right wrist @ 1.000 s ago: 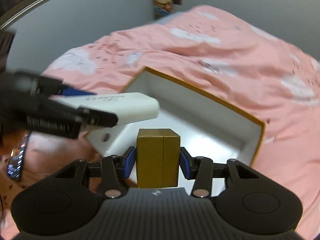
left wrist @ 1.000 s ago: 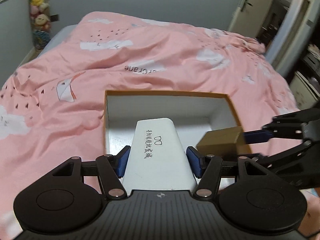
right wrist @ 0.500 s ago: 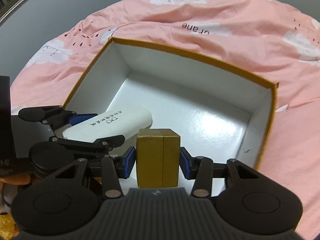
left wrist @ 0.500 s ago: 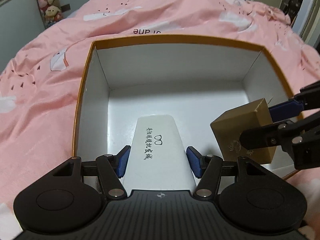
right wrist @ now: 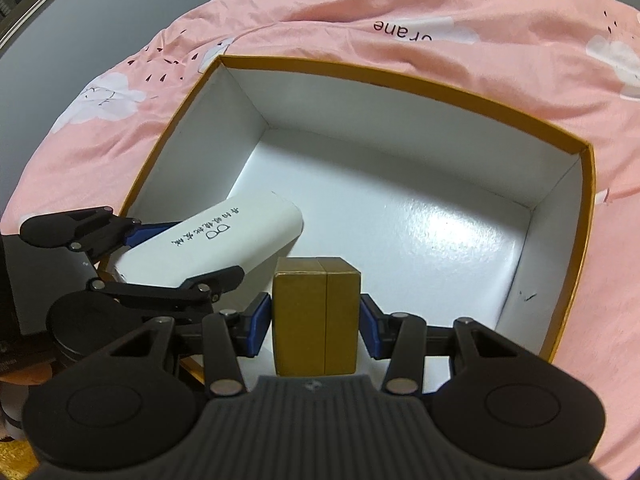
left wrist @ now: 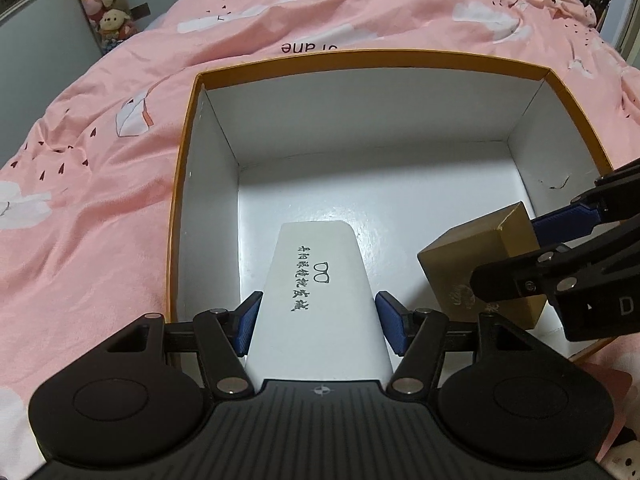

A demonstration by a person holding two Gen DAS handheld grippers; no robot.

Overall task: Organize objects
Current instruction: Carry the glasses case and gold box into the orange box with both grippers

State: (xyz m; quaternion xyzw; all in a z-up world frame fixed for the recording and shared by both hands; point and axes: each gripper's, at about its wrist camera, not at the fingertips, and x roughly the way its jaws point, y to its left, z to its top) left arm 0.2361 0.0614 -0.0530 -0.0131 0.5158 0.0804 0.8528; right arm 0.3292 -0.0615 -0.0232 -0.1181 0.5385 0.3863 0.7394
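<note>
An open cardboard box with an orange rim (left wrist: 360, 56) and white inside lies on a pink duvet. My left gripper (left wrist: 320, 320) points down into its near left part, a white glasses case (left wrist: 316, 264) between its blue pads. The jaws are opening; a thin gap shows at the right pad, and the case rests on the box floor. My right gripper (right wrist: 316, 320) is shut on a small gold box (right wrist: 312, 300), held just over the floor at the near right. In the right wrist view the white case (right wrist: 224, 248) lies to the left of the gold box.
The pink duvet (left wrist: 100, 200) with white cloud prints surrounds the box on all sides. Plush toys (left wrist: 106, 4) hang by the grey wall at the far left. The far half of the box floor (right wrist: 420, 220) is bare.
Both grippers came down from above the box into it with their loads. The left gripper's pads have spread slightly off the white case. The right grip looks unchanged.
</note>
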